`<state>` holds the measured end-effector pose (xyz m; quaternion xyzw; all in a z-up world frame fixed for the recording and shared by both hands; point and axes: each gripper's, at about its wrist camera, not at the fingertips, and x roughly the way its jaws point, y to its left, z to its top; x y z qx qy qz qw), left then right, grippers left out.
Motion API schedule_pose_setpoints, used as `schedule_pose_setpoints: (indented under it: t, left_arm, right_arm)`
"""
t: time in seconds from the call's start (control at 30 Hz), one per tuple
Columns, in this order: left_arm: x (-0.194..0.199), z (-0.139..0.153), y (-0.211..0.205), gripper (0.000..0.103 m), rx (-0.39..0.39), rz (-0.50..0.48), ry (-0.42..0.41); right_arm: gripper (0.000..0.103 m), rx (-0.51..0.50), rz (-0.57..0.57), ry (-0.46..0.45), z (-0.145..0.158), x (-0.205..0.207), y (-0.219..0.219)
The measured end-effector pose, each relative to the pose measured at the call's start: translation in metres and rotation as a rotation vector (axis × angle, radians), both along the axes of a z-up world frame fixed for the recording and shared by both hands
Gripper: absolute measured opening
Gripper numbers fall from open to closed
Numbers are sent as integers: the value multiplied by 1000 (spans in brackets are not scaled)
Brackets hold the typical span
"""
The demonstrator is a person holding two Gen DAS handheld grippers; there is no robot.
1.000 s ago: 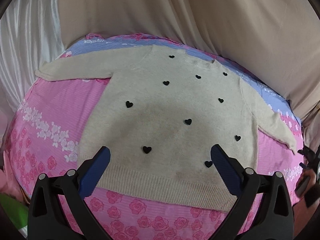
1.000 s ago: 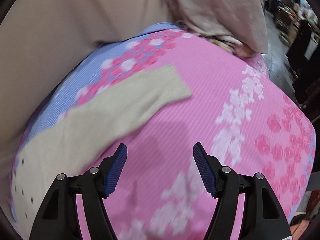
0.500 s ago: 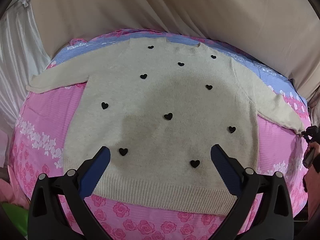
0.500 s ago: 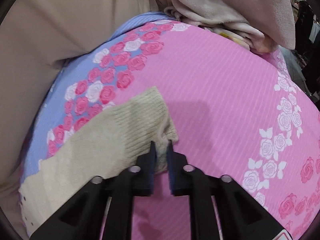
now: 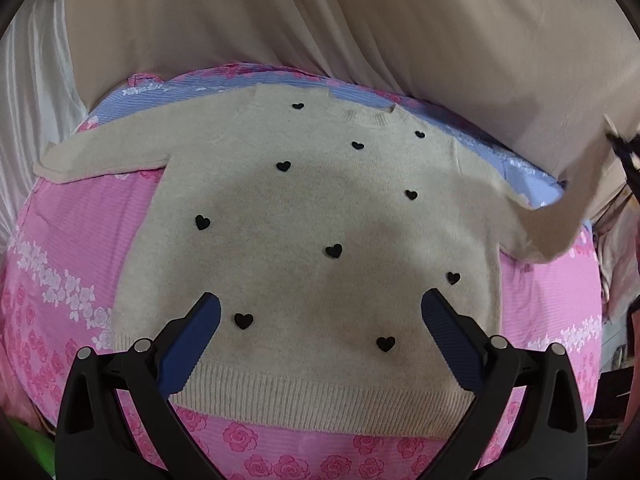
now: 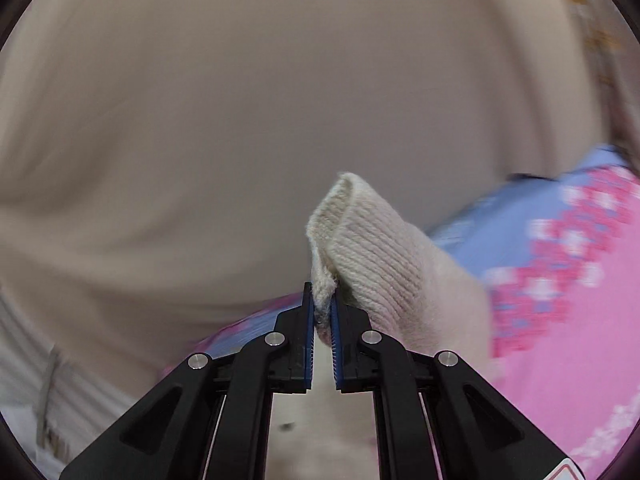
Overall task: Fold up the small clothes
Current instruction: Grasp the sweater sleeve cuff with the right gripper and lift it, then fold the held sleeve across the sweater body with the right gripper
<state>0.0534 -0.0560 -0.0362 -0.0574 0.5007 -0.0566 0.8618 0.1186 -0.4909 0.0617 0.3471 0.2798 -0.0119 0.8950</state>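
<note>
Beige knit sweater with small black hearts spread flat, front up, on a bed under a pink rose-print sheet, hem nearest the left camera, neckline away toward the beige curtain. Laid out flat like this probably so that sleeves can go in over the body first. Left tool hovering just above the sweater's hem, blue pads wide apart, holding nothing, likely waiting to pin or take the other side. Right tool closed tight on the ribbed cuff of the right sleeve, knit pinched between the pads and bunched up above them; from the left view that sleeve lifted off the sheet, out beyond the sweater's right shoulder, rising toward the edge of view. Gripped at the cuff presumably because the end gives control of the whole sleeve for swinging across the chest. Left sleeve lying straight out from the sweater's other shoulder, flat on the sheet. Blue floral band of the sheet just beyond the neckline. White drape hanging past the left sleeve. Right view blurred; clutter beyond the sweater's right side too dim to name.
</note>
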Motion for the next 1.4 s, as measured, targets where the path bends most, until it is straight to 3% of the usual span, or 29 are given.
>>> schedule_pose_setpoints:
  t: [0.1, 0.2, 0.4, 0.53, 0.57, 0.63, 0.7, 0.73, 0.8, 0.97, 1.1, 1.17, 1.2, 1.27, 1.4]
  left_arm:
    - [5, 4, 21, 98, -37, 28, -17]
    - [7, 9, 46, 98, -63, 82, -48]
    - [15, -4, 97, 98, -77, 180, -32]
    - [30, -22, 118, 98, -99, 224, -3]
    - [34, -26, 120, 98, -109, 223, 3]
    - [46, -30, 123, 98, -119, 214, 7]
    - [63, -34, 121, 98, -121, 193, -3]
    - [76, -38, 119, 98, -137, 180, -5]
    - [103, -47, 113, 98, -163, 165, 13]
    - [180, -88, 83, 98, -221, 151, 83]
    - [223, -114, 67, 97, -273, 170, 108]
    - [238, -132, 65, 72, -337, 190, 173]
    - [241, -131, 65, 68, -322, 218, 161]
    - [248, -123, 63, 18, -328, 174, 127]
    - [254, -102, 73, 12, -319, 194, 92]
  right_arm:
    - [7, 22, 174, -23, 15, 43, 84]
    - [7, 11, 317, 12, 6, 87, 168]
    - [7, -26, 517, 197, -73, 149, 313]
    - [14, -135, 637, 405, -148, 179, 383]
    - [14, -165, 644, 451, -159, 182, 387]
    - [14, -128, 639, 447, -160, 174, 380]
    - [29, -84, 611, 387, -145, 154, 363]
    - [42, -76, 572, 353, -133, 142, 345]
    - [43, -103, 491, 302, -119, 120, 322]
    - [47, -407, 245, 386, -111, 55, 239]
    - [49, -529, 140, 504, -134, 6, 192]
    - [49, -521, 115, 552, -149, -11, 176]
    - [49, -506, 112, 562, -156, -18, 171]
    - [49, -502, 116, 564, -172, -20, 171]
    - [49, -547, 157, 538, -190, -19, 181]
